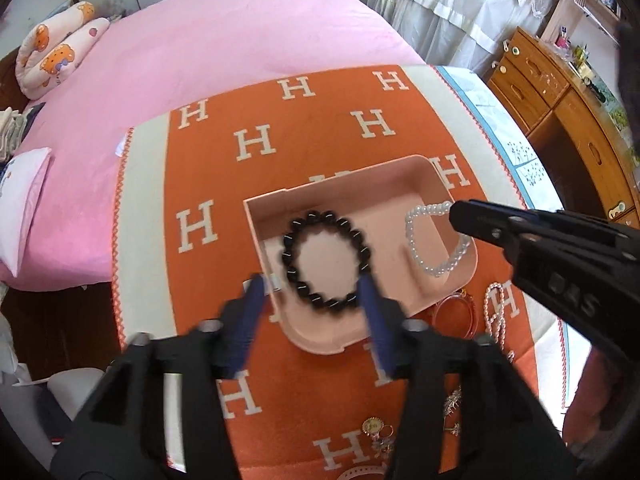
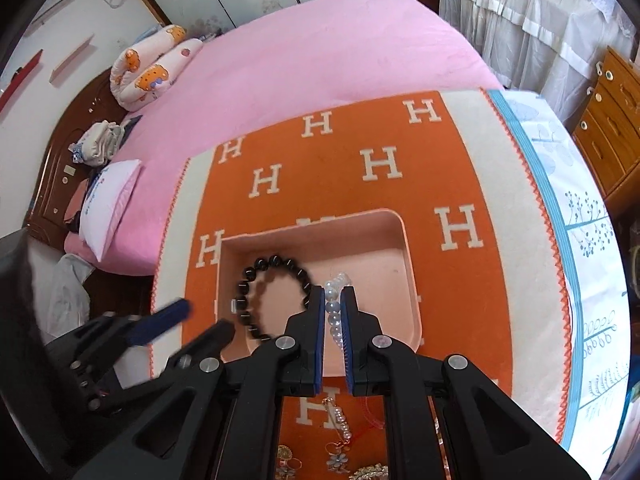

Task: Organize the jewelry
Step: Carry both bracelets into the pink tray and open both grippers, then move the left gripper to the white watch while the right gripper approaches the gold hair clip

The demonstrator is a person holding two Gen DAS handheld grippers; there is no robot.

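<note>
Blue pads of the left gripper [image 1: 314, 304] stood apart around the black bracelet [image 1: 325, 259] inside the pink tray [image 1: 404, 172] — while the right gripper [image 2: 333, 312] pinched the slippery, floppy pearl bracelet [image 2: 334, 304] by its beads.

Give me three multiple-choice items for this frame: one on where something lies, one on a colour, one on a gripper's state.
1. Where is the black bead bracelet?
A. Inside the pink tray
B. On the pink bedspread
C. On the wooden dresser

2. What colour is the blanket under the tray?
A. Green with stripes
B. Orange with pale H letters
C. Plain blue

3. What is the right gripper doing?
A. Standing open over the blanket
B. Clamped on the black bracelet
C. Shut on the white pearl bracelet

Key: 1 A, the beads lie within the tray's walls. 2 B, orange with H letters surrounds the tray. 3 C, pearls sit pinched between its pads.
</note>
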